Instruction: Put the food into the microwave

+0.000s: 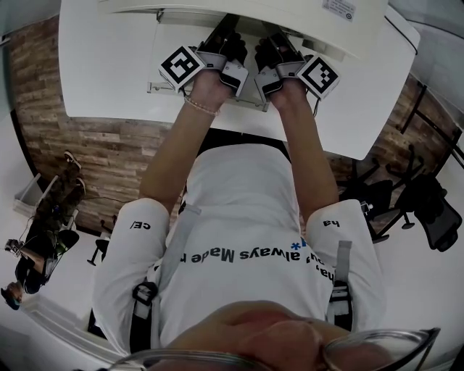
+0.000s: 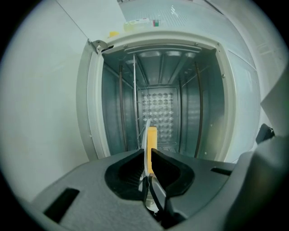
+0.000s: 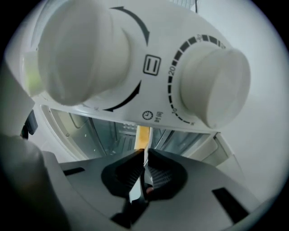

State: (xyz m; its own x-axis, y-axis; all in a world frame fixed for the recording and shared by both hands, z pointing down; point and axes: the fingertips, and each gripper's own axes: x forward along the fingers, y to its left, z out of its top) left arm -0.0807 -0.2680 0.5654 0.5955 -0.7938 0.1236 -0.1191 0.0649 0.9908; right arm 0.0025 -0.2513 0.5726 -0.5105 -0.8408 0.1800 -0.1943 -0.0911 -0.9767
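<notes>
The white microwave (image 2: 158,90) stands open, its metal cavity straight ahead in the left gripper view. A thin white plate (image 2: 146,135), seen edge-on, carries a yellow piece of food (image 2: 152,140). My left gripper (image 2: 148,154) is shut on the plate's rim just outside the opening. My right gripper (image 3: 144,155) is shut on the same plate (image 3: 145,158), with the yellow food (image 3: 142,136) past its jaws and the cavity behind. In the head view both grippers, left (image 1: 230,51) and right (image 1: 272,52), are held side by side at the microwave (image 1: 246,11); the plate is hidden there.
Two large white control knobs (image 3: 79,49) (image 3: 216,85) fill the upper right gripper view, very near the camera. A wire rack lines the cavity's left wall (image 2: 128,103). The microwave rests on a white counter (image 1: 109,65). Office chairs (image 1: 428,210) stand on the floor at right.
</notes>
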